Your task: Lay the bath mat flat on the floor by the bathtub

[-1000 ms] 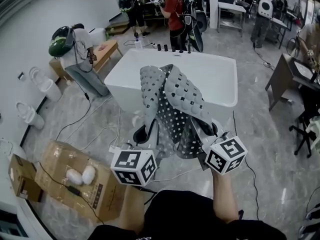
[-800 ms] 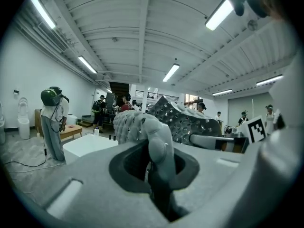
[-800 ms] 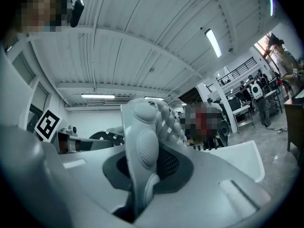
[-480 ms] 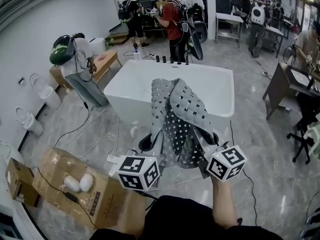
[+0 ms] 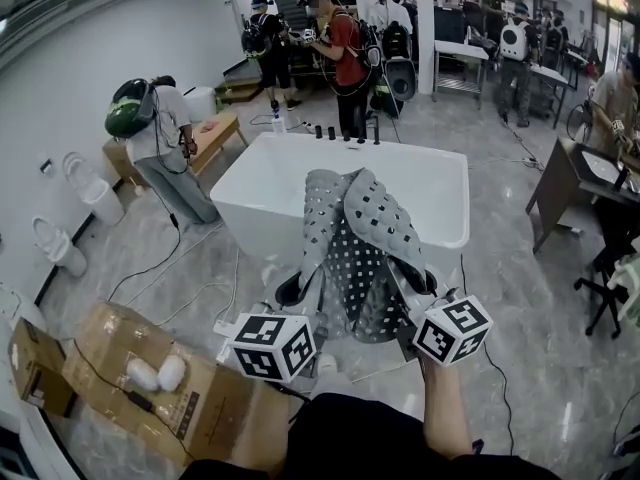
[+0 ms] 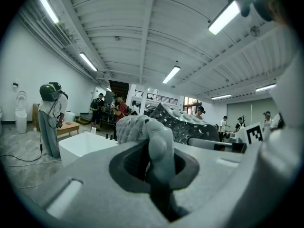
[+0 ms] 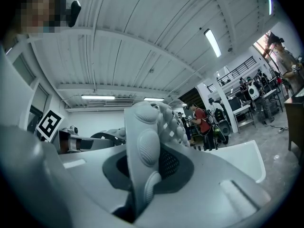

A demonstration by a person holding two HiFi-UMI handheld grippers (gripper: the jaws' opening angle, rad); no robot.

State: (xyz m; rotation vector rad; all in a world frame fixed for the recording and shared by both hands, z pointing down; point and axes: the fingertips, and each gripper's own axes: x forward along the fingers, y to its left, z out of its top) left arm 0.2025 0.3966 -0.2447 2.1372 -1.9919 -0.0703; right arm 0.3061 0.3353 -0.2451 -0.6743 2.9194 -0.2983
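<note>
Clamping one bath mat [image 5: 362, 230]: left tongs [image 5: 300, 288] and right tongs [image 5: 412, 276].

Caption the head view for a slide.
The left gripper and right gripper hold a crumpled grey bath mat up in front of a white bathtub.

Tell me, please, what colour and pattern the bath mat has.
Grey bath mat, studded with rows of small holes and bumps; best in the head view.

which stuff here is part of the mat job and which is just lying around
Job: grey holed rubber bath mat, clamped in left gripper and right gripper; white bathtub; grey marble floor.
Lying about: brown cardboard box; white toilets; low wooden bench.
</note>
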